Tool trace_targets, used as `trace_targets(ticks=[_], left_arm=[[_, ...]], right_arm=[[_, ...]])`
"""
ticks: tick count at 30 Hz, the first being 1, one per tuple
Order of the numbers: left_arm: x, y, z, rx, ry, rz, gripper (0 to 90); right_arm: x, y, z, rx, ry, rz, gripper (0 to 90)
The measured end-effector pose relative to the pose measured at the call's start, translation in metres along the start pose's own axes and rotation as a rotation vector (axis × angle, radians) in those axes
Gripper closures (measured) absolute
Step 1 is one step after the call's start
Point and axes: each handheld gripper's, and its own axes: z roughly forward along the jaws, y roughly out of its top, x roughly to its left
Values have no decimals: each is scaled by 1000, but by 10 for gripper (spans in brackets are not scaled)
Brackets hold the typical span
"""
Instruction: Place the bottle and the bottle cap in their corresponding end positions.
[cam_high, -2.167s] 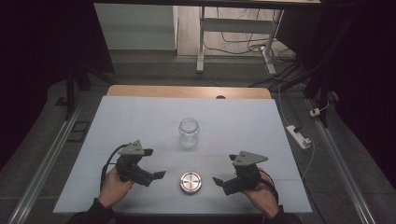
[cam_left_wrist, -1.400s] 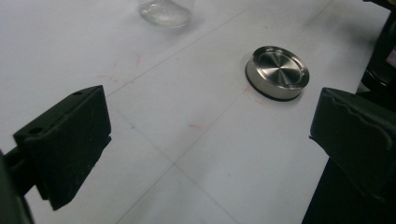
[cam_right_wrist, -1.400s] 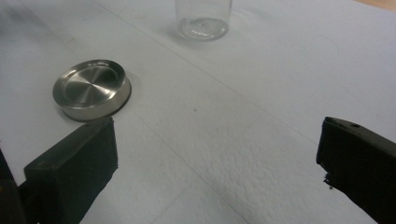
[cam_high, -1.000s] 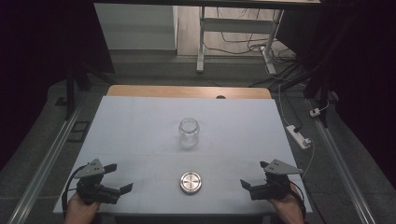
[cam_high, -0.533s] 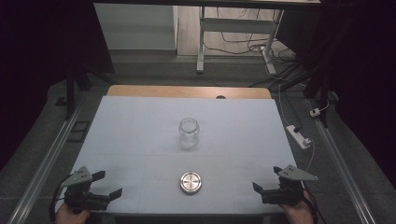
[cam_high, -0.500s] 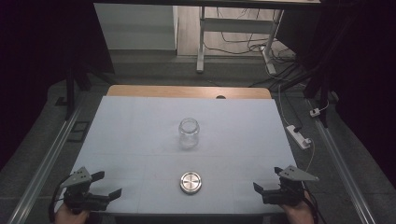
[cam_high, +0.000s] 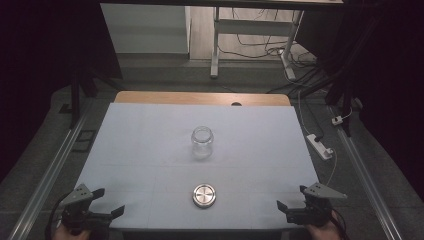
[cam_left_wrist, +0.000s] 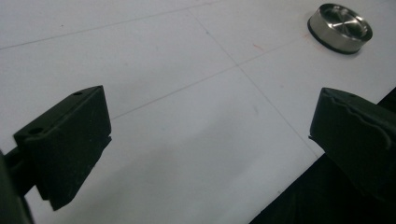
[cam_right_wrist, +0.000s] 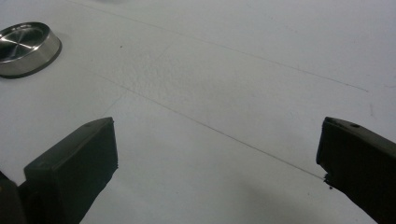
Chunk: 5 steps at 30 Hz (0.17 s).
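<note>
Both grippers have drawn back since the earlier frames, from either side of the lid to the bottom corners of the high view: the left gripper (cam_high: 107, 202) sits at the lower left over the near table edge, the right gripper (cam_high: 287, 209) at the lower right, each with its jaws spread wide and nothing between them. In the left gripper view the left gripper (cam_left_wrist: 210, 140) looks across bare table with the lid toward the upper right of the frame; in the right gripper view the right gripper (cam_right_wrist: 217, 158) has the lid at the upper left. The round brushed-metal lid (cam_high: 204, 195) lies flat at the lower centre of the high view, well apart from both grippers, and the small clear glass jar (cam_high: 202, 142) stands upright and open-mouthed near the middle of the white table top (cam_high: 150, 135), above the lid in the frame and apart from it. As I judge it, nothing is in hand at this moment; the work reads as either finished or paused with jar and lid separate. If closing the jar is the aim, the next move calls for one gripper to reach inward and take the lid by its rim while the other steadies the glass.
</note>
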Motion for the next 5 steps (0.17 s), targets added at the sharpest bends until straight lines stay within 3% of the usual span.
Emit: trace_targets(ticks=[5], left_arm=[[-1,1,2,18,10,0,0]], right_arm=[[-1,-1,0,6,-1,12,0]])
